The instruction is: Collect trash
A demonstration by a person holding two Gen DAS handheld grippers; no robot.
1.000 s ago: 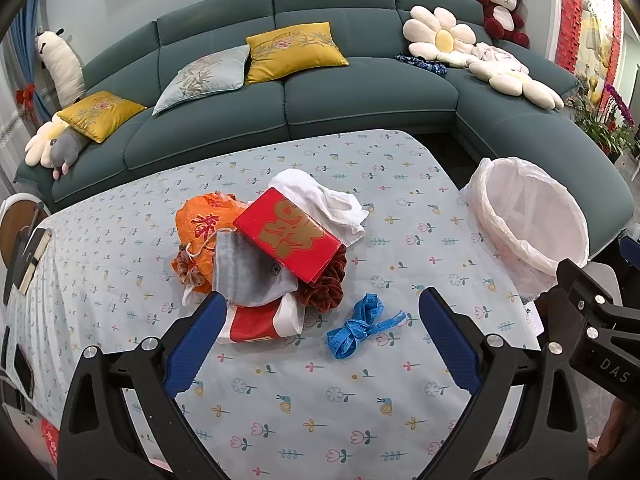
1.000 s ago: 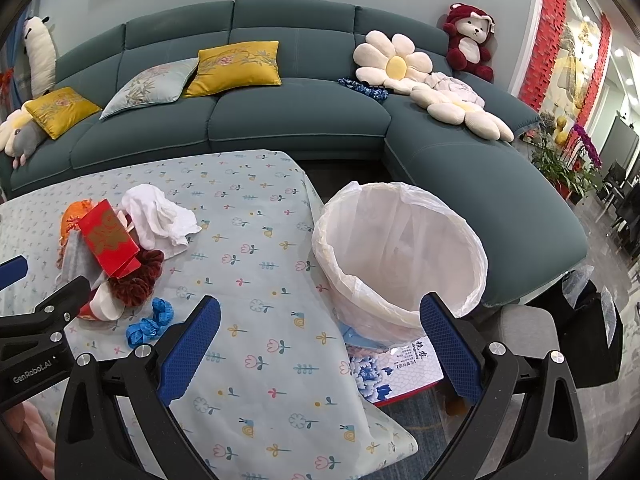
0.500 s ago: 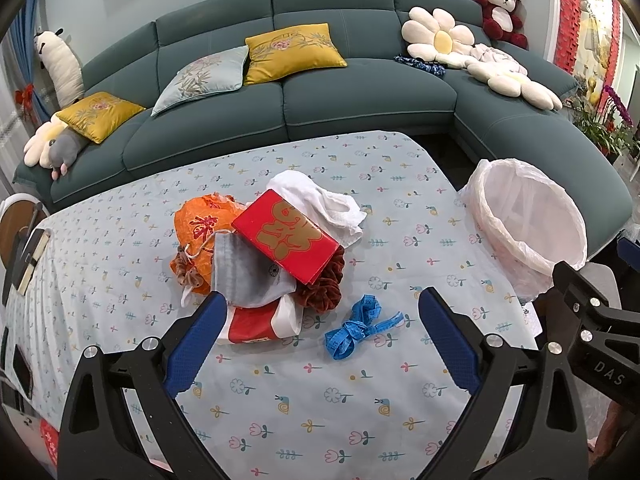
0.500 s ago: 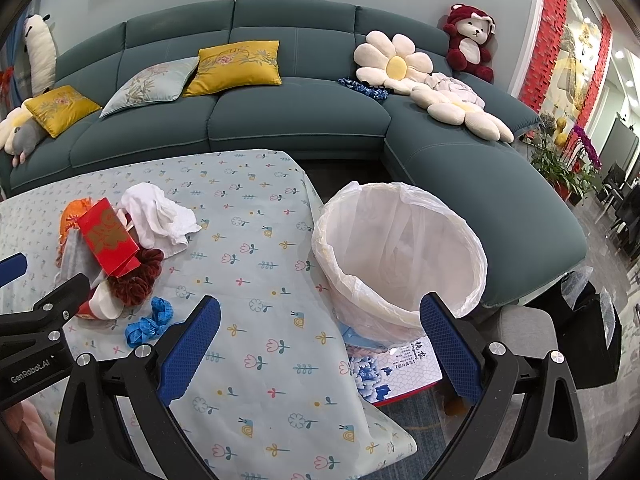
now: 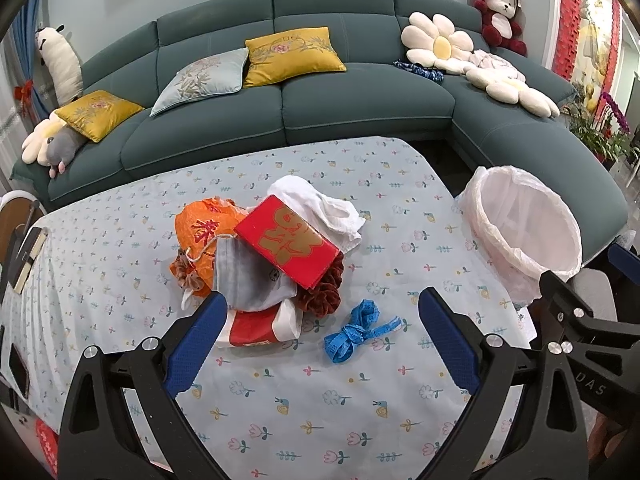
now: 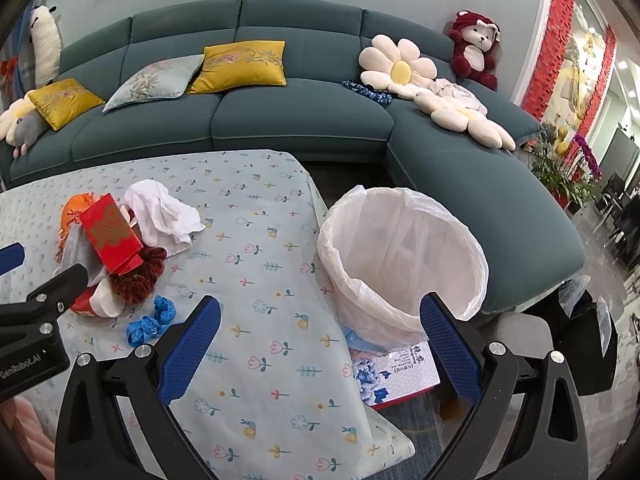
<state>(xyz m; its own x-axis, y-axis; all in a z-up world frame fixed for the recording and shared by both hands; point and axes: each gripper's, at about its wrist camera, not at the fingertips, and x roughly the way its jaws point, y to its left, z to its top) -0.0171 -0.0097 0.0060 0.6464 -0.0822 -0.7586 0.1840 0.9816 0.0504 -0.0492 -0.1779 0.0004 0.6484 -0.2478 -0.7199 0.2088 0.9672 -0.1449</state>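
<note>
A trash pile lies mid-table: a red box with gold print (image 5: 289,242), an orange bag (image 5: 200,228), a grey pouch (image 5: 248,276), white cloth (image 5: 320,208), a dark red scrunchie (image 5: 322,292), a red-and-white packet (image 5: 256,326). A blue tape (image 5: 354,330) lies apart, nearest my open left gripper (image 5: 322,312). A bin lined with a white bag (image 5: 524,228) stands past the table's right edge. My right gripper (image 6: 320,314) is open and empty between table and bin (image 6: 400,256). The pile also shows at the left of the right wrist view (image 6: 112,232).
A teal L-shaped sofa (image 5: 340,96) with cushions and plush toys runs behind the table. The floral tablecloth (image 6: 260,380) hangs over the right edge. A printed box (image 6: 396,372) lies on the floor under the bin. Potted plants (image 6: 560,172) stand far right.
The left gripper has crept slightly forward toward the pile. The right gripper has hardly moved. Nothing was picked up.
</note>
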